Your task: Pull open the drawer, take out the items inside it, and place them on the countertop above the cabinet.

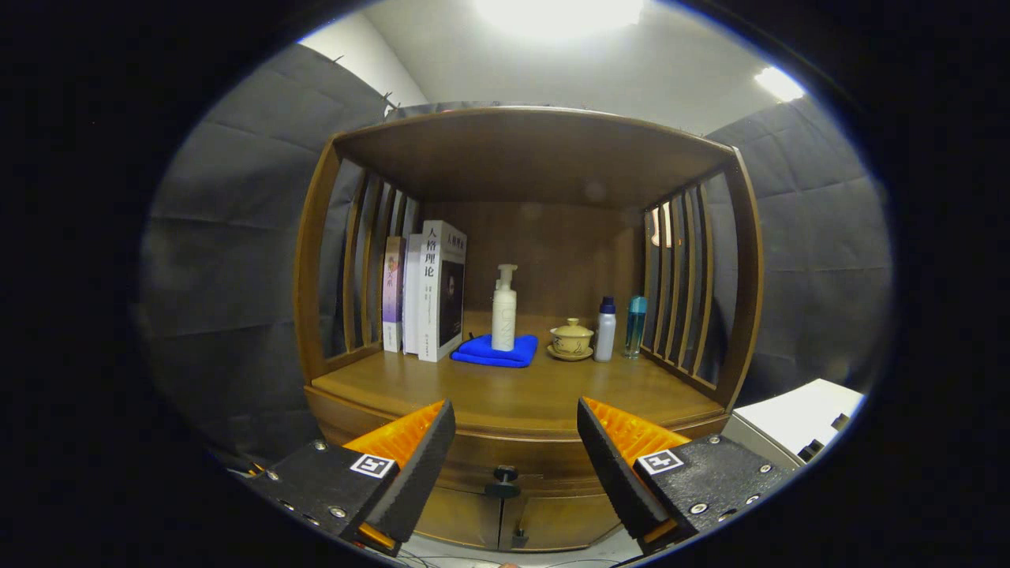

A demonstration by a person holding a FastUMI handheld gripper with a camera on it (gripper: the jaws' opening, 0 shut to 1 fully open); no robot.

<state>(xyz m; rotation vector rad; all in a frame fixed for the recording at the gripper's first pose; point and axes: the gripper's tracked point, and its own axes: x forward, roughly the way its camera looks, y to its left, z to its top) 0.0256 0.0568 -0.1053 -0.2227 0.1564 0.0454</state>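
Gripper [515,426] fingers spread before drawer knob [505,475]; drawer [513,457] seemingly closed.

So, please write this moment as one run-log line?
phase: approach | tool: open, holding nothing | drawer: closed | drawer knob: ahead, between fingers, untouched

Dark cloth walls [237,237] flank a wooden shelf unit [521,158] beneath bright ceiling lights [560,12].

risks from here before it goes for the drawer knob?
1. The gripper is open and apart from the drawer knob; the knob is small, so the fingers could close off-centre and slip.
2. The pump bottle stands upright on the blue cloth; a jerky pull might topple it.
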